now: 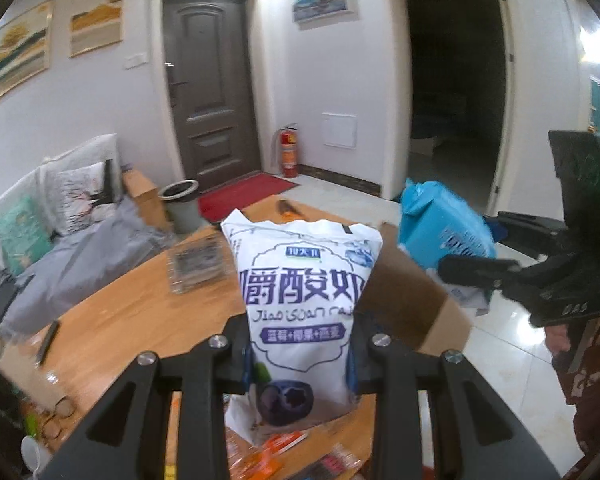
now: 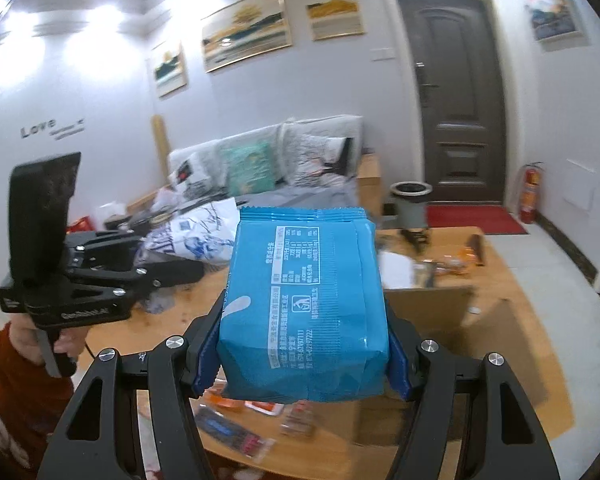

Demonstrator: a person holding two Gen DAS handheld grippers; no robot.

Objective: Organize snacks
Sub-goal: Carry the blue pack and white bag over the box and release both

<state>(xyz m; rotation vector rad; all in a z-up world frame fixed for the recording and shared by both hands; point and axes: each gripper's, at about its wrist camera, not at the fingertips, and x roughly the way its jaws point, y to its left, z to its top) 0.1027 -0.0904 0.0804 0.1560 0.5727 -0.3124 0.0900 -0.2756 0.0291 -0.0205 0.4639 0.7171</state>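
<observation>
My left gripper [image 1: 300, 364] is shut on a white yogurt pouch [image 1: 300, 300] with purple lettering and a blueberry picture, held upright above the wooden table [image 1: 120, 320]. The right wrist view shows the same white pouch [image 2: 196, 236] at the left, in the left gripper [image 2: 172, 268]. My right gripper [image 2: 300, 360] is shut on a blue snack packet [image 2: 306, 300], its printed back facing the camera. In the left wrist view that blue packet [image 1: 444, 236] hangs at the right in the right gripper [image 1: 472, 272]. Both packs are up in the air over an open cardboard box [image 2: 460, 344].
Small orange and red snack packets [image 2: 240, 428] lie scattered on the table below. A clear glass dish [image 1: 198, 268] stands on the table. A sofa [image 2: 268, 168] with cushions, a grey bin [image 2: 410, 204], a dark door and a fire extinguisher [image 1: 289, 152] lie beyond. A red sleeve [image 2: 4, 400] shows at left.
</observation>
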